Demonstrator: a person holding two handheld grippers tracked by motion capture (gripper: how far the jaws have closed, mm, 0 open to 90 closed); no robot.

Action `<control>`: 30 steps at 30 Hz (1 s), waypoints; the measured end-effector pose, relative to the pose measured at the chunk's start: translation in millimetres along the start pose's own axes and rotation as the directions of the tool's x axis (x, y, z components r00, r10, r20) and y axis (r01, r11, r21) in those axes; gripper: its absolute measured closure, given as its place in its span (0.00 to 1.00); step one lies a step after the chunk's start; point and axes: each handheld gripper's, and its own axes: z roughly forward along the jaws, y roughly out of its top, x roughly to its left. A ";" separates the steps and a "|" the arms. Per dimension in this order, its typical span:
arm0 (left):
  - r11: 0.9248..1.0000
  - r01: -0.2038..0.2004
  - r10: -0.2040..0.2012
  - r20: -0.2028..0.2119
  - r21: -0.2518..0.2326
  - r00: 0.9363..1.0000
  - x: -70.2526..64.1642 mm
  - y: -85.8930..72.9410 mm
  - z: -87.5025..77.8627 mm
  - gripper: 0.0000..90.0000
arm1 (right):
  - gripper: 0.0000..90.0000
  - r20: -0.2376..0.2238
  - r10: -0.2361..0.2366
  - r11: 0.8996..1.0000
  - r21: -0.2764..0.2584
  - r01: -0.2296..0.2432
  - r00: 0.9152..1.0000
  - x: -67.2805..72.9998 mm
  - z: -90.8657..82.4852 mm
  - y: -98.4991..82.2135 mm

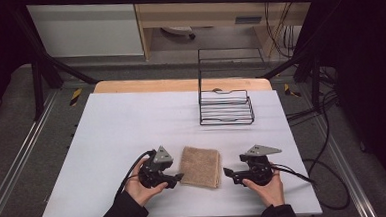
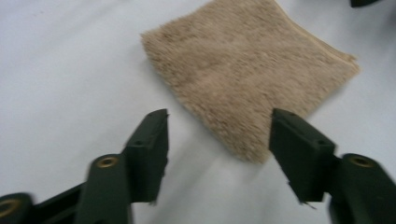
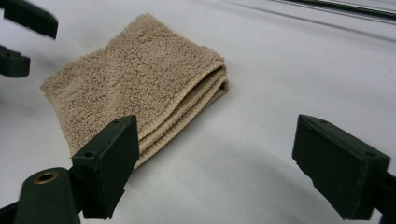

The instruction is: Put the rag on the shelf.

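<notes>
A folded towel (image 1: pixel 200 166) lies on the table (image 1: pixel 122 127) between the left gripper (image 1: pixel 179 178) and right gripper (image 1: pixel 227 172); both jaws stand open, holding nothing.

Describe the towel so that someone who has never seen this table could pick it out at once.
On the white table, look near the front edge, between the left gripper and the right gripper. The towel lies there: tan, fluffy, folded square, unlike the black wire rack behind.
</notes>
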 end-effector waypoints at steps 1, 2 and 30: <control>1.000 0.013 -0.013 -0.006 0.002 1.000 6.5 4.6 2.5 0.34 | 0.14 0.003 -0.004 1.000 -0.003 0.004 1.000 -0.6 0.4 0.3; 1.000 0.019 -0.019 -0.010 0.004 1.000 9.6 6.8 4.3 0.31 | 0.13 0.004 0.000 1.000 -0.005 0.000 1.000 -0.7 0.4 0.9; 0.986 0.162 -0.164 -0.078 -0.025 0.983 46.5 44.4 62.9 0.50 | 0.09 0.004 -0.010 1.000 0.007 0.009 1.000 -2.3 1.2 1.7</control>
